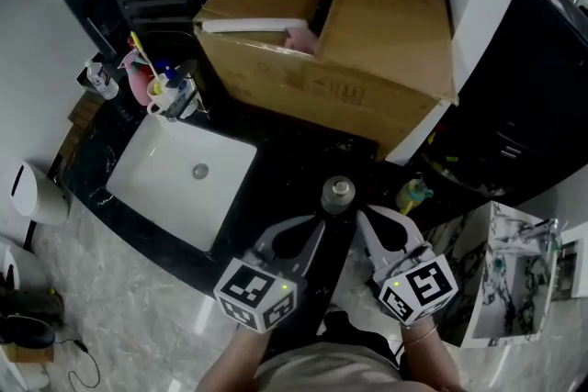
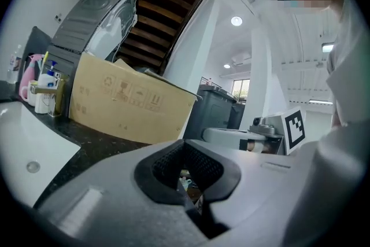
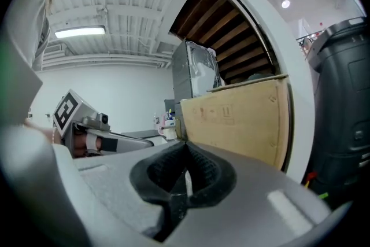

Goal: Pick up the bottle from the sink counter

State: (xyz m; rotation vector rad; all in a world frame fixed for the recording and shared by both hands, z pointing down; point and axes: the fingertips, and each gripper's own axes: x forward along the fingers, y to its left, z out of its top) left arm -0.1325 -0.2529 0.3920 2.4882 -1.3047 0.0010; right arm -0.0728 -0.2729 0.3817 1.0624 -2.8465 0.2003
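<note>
**Black counter, bottle untaken, both my grippers shut**

Black speckled sink counter (image 1: 276,147) runs across the scene below me. At its far left stand a pink cup and a white mug of toothbrushes (image 1: 152,89). Just beside them is the white sink (image 1: 161,188), which holds nothing but its drain. Further along, a big cardboard box (image 1: 377,32) sits on the counter with its flaps partly open.

Nearer to me, my left gripper (image 1: 319,219) points at the counter edge. Its jaws are pressed together at the tips and pinch nothing.

Just past those tips stands the bottle (image 1: 338,195), upright on the counter near the front edge, with its silvery cap facing up at me. It sits between my two grippers, close to both tips. I cannot tell whether either one touches it.

My right gripper (image 1: 364,218) mirrors the left, with its jaws closed tight on nothing. A small yellow-green thing (image 1: 413,195) lies further right, and I cannot say what it is.

I judge that only the approach is done. The bottle is not gripped or lifted. What is left is to spread one pair of jaws, bring them round the bottle, close them and raise it.
</note>
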